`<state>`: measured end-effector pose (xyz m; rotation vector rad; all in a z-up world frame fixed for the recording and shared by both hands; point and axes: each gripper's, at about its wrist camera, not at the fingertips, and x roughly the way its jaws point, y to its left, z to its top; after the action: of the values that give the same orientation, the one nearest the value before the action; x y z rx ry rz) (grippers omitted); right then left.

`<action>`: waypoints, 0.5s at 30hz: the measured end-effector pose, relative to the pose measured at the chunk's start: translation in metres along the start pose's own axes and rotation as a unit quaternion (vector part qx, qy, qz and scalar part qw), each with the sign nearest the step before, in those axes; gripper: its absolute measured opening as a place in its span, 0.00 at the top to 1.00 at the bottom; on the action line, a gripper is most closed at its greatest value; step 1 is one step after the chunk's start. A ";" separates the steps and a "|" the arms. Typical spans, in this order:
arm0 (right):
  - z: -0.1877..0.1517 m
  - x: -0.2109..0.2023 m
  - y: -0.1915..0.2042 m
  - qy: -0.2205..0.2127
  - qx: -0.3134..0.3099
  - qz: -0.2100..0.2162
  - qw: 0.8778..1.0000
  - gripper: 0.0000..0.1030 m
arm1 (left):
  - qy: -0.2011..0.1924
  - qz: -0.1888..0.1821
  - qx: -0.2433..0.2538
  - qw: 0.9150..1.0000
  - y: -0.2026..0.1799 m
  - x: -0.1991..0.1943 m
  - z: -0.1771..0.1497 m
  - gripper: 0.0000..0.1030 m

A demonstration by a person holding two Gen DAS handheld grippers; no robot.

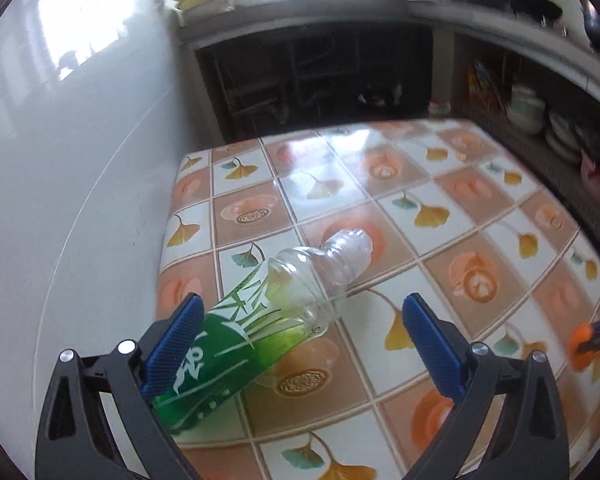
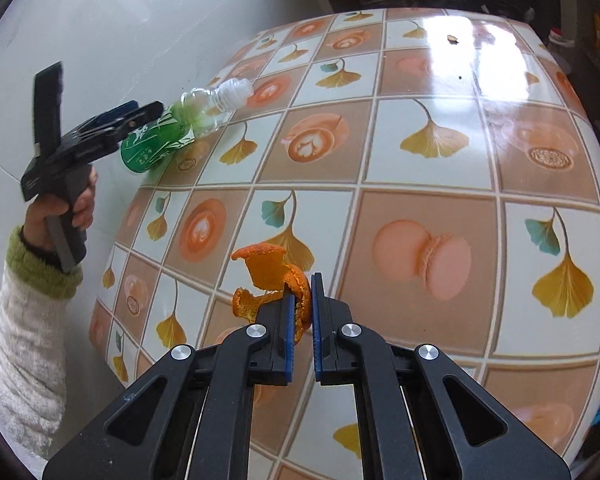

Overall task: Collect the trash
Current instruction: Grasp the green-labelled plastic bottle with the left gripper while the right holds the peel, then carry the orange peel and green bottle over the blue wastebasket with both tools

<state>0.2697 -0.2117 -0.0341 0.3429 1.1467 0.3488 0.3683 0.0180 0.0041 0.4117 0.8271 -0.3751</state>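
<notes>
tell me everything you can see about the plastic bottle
The plastic bottle is clear, empty-looking, with a green wrap label bearing white markings and a ribbed neck; no cap is visible. It lies on its side on the patterned tablecloth near the wall, neck pointing away. The left hand-held gripper straddles its base, jaws wide; whether the left pad touches it is unclear.

Table has one of those glossy tile-print covers (ginkgo leaves, lattes, macarons). A capless plastic bottle with a green label lies on its side near the wall-side edge.
</notes>
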 end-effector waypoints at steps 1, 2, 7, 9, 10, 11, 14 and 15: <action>-0.001 -0.001 -0.001 -0.001 0.001 0.002 1.000 0.95 | 0.018 0.009 0.035 0.999 -0.005 0.011 0.001 0.06; -0.002 -0.002 -0.001 -0.002 0.002 0.003 1.000 0.95 | 0.029 0.017 0.064 0.997 -0.009 0.017 0.001 0.06; -0.006 -0.005 -0.005 -0.006 0.005 0.007 1.000 0.94 | 0.079 0.063 0.182 0.978 -0.023 0.051 -0.003 0.06; -0.006 -0.004 -0.006 -0.006 0.007 0.012 1.000 0.94 | 0.098 0.073 0.180 0.976 -0.016 0.062 -0.001 0.06; -0.006 -0.004 -0.007 -0.006 0.009 0.015 1.000 0.94 | 0.107 0.075 0.176 0.976 -0.012 0.066 -0.001 0.06; -0.007 -0.004 -0.007 -0.008 0.010 0.018 1.000 0.94 | 0.115 0.074 0.170 0.976 -0.008 0.070 -0.001 0.06; -0.009 -0.007 -0.009 -0.013 0.013 0.021 1.000 0.94 | 0.135 0.081 0.156 0.975 0.000 0.078 -0.006 0.17; -0.009 -0.008 -0.010 -0.014 0.013 0.021 1.000 0.94 | 0.133 0.087 0.155 0.975 -0.002 0.079 -0.006 0.18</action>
<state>0.2592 -0.2235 -0.0359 0.3941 1.1180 0.3650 0.4126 0.0072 -0.0608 0.8341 0.9875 -0.2894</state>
